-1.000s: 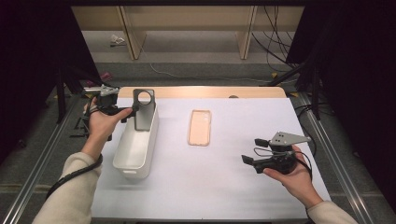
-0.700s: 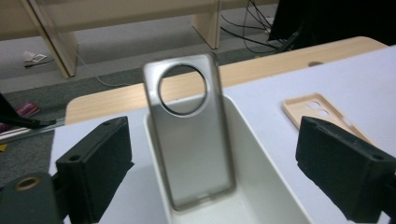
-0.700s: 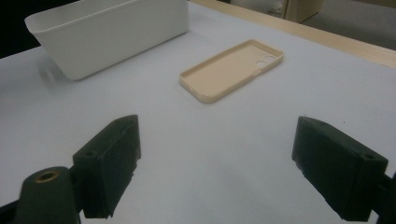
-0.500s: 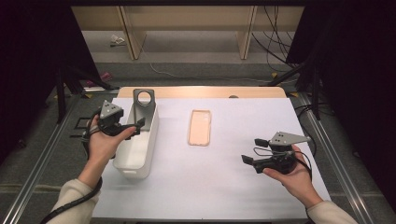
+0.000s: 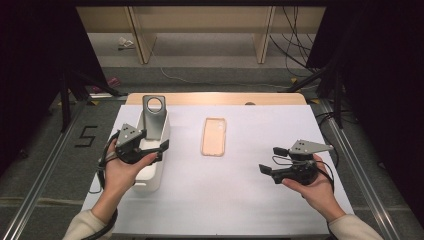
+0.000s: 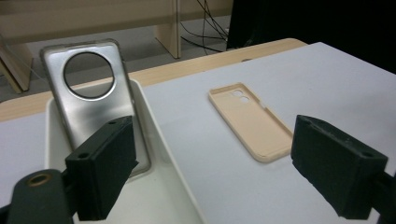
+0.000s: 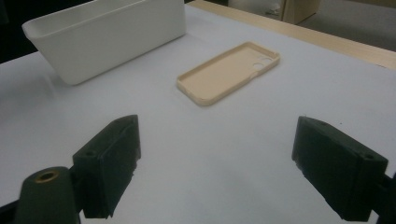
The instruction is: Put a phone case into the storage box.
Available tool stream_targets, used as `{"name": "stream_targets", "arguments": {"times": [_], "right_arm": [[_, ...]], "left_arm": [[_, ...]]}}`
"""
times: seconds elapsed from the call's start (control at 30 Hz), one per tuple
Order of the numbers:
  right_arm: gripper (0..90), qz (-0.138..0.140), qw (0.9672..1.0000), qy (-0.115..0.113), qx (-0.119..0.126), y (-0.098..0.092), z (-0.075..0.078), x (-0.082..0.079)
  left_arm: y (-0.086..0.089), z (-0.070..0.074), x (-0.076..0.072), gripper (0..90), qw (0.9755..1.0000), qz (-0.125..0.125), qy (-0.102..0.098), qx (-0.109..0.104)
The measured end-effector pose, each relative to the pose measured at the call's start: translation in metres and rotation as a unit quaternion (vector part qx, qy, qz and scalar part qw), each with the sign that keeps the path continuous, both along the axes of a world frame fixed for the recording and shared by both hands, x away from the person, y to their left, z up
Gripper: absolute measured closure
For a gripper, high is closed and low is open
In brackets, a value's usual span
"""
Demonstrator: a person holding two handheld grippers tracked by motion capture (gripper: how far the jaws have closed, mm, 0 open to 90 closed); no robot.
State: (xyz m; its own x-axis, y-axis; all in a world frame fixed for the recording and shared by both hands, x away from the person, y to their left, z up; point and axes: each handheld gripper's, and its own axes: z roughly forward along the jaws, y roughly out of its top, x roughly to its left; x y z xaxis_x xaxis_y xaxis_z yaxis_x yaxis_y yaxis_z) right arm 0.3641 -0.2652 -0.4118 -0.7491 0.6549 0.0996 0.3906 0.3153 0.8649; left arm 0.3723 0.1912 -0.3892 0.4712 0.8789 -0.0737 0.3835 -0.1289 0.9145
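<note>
A grey metallic phone case (image 5: 154,117) with a round camera hole leans upright against the far end of a white bin (image 5: 150,179); I see this grey case (image 6: 93,107) closely in the left gripper view. My left gripper (image 5: 162,151) hovers open over the bin's middle. Its jaws have just been closing slightly, with nothing between them. A beige phone case (image 5: 214,136) lies hollow side up at the table's centre. My right gripper (image 5: 268,159) is held open, with nothing in it, over the sheet at the right, pointing toward the beige case (image 7: 229,72).
A white sheet (image 5: 225,200) covers the table, with a wooden strip (image 5: 215,98) along its far edge. The bin's long wall (image 7: 107,32) stands at the left. Metal rails run along both sides, and cables lie on the floor beyond.
The left hand has drawn back from the far left corner toward the near side and now holds its gripper over the bin's middle. The right hand has stayed still.
</note>
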Motion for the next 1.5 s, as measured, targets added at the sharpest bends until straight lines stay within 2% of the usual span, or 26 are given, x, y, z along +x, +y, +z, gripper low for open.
{"name": "stream_targets", "arguments": {"times": [0.3,1.13,1.5], "right_arm": [[16.2,0.000,1.0000,0.002,0.001,0.000,0.000,0.001],[16.2,-0.004,1.0000,0.002,0.005,-0.002,-0.001,0.002],[16.2,-0.001,1.0000,0.002,0.005,-0.002,-0.001,0.002]], "left_arm": [[-0.012,-0.007,-0.014,14.7,0.9998,-0.019,0.000,0.006],[-0.017,-0.009,-0.015,14.7,0.9995,-0.027,0.002,0.015],[-0.026,-0.011,-0.017,16.4,0.9990,-0.038,0.000,0.025]]}}
